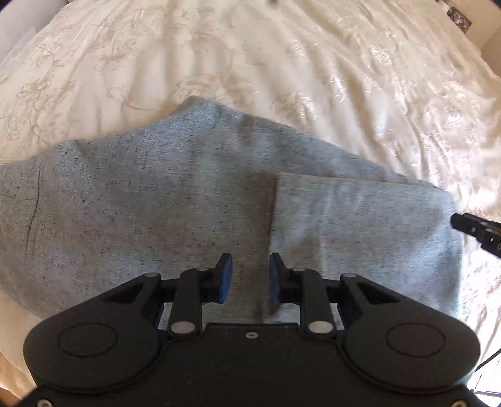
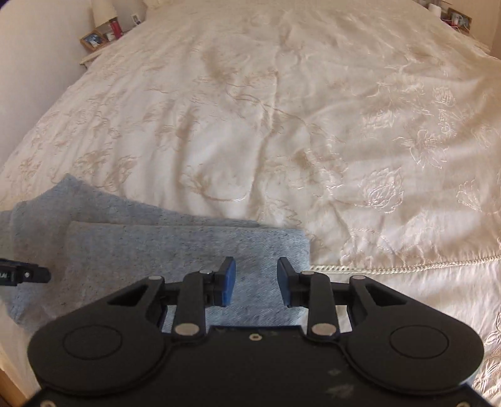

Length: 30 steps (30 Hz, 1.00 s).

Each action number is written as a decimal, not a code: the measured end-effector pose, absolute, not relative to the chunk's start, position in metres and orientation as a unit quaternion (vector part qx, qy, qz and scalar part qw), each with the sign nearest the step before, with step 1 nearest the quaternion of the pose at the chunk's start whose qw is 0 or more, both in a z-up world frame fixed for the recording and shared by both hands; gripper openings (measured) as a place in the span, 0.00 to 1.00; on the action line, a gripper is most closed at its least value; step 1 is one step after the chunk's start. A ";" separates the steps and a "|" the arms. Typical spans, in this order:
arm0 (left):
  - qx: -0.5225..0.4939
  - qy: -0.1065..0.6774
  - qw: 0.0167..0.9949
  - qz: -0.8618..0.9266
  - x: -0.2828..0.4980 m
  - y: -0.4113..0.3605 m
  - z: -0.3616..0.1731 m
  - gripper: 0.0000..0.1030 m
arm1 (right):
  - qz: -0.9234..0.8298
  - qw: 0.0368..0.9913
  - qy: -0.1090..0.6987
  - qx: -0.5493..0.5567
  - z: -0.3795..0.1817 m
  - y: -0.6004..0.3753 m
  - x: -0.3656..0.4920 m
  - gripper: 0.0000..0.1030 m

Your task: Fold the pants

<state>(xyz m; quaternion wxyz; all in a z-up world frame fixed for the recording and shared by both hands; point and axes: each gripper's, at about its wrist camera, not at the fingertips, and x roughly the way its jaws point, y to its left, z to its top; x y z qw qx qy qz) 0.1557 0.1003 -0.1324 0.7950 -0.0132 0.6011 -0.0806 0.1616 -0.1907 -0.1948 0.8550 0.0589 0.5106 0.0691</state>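
Note:
The grey marl pants point(image 1: 141, 200) lie folded on the bed, with one layer doubled back over the right part; its edge point(image 1: 273, 213) runs towards me. My left gripper point(image 1: 250, 278) hangs over that edge, its blue pads point(image 1: 226, 277) apart and no cloth pinched between them. In the right wrist view the pants point(image 2: 125, 250) fill the lower left. My right gripper point(image 2: 256, 281) stands open over their right end with nothing between its pads. Each gripper's black tip shows at the edge of the other's view: the right gripper point(image 1: 476, 227) and the left gripper point(image 2: 28, 275).
A cream embroidered bedspread point(image 2: 281, 125) covers the whole bed around the pants, rumpled in places. A bedside table point(image 2: 103, 34) with picture frames and small items stands at the far left corner, and more items point(image 2: 457, 18) sit at the far right.

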 end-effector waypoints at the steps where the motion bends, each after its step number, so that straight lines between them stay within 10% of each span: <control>1: -0.012 0.599 0.796 -0.087 0.151 0.095 -0.132 0.34 | 0.081 0.855 0.509 0.059 -0.192 -0.187 0.153 0.31; 30: -0.103 0.614 0.780 0.061 0.070 0.170 -0.119 0.40 | 0.128 0.809 0.574 0.007 -0.222 -0.169 0.073 0.30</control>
